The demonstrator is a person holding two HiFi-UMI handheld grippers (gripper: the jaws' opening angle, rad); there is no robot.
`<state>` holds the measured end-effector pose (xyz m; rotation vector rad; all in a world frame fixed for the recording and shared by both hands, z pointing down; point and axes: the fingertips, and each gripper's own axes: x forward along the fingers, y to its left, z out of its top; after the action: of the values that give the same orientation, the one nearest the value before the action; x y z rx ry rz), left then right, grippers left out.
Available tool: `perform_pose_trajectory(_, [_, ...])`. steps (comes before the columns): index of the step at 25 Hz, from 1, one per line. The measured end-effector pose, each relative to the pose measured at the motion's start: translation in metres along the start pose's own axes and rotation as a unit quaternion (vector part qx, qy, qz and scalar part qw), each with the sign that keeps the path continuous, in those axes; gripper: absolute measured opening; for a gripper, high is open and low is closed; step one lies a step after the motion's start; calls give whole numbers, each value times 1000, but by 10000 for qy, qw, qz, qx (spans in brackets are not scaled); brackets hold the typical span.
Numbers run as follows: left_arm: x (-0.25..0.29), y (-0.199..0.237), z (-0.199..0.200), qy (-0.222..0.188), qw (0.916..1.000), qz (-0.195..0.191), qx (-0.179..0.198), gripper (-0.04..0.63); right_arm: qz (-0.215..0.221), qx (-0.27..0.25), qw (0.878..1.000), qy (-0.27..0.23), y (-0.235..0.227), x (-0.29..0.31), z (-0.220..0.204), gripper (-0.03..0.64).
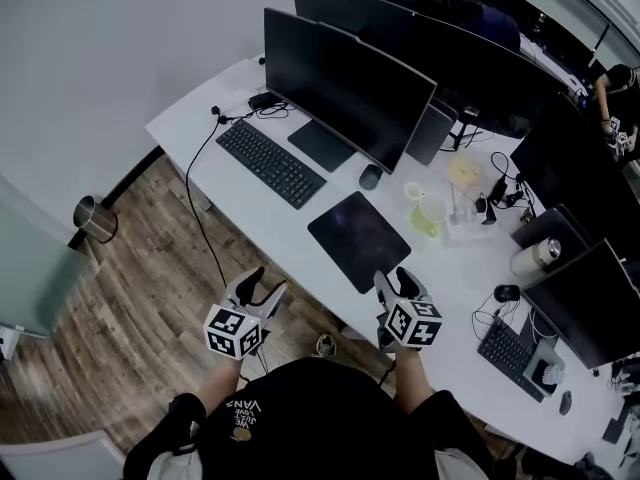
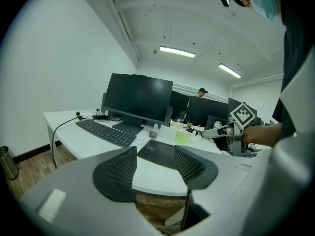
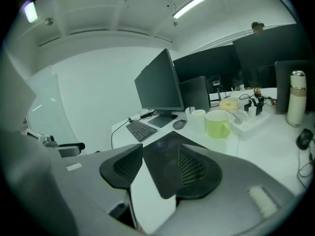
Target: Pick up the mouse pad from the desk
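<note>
The mouse pad is a dark rectangle lying flat on the white desk, in front of the monitor. My right gripper is open and empty at the desk's near edge, just short of the pad's near corner. In the right gripper view the pad shows beyond the spread jaws of the gripper. My left gripper is also open and empty, off the desk edge above the floor. In the left gripper view the pad lies ahead of the gripper, and the right gripper shows to its right.
A keyboard, a large monitor and a mouse stand behind the pad. A green mug, a white cup and a power strip sit to its right. A metal flask and a bin are nearby.
</note>
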<state>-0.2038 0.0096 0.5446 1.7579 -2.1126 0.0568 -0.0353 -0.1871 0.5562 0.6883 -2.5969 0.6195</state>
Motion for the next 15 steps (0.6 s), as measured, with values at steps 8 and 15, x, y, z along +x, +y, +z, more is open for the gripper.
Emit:
perform_pose_trajectory(8, [67, -4, 7, 236, 9997, -79, 88, 216, -80, 67, 9997, 221, -49, 29, 11, 210])
perform_pose_trajectory(15, [104, 9, 4, 613, 9978, -215, 146, 216, -401, 297, 9978, 433, -71, 44, 1, 210])
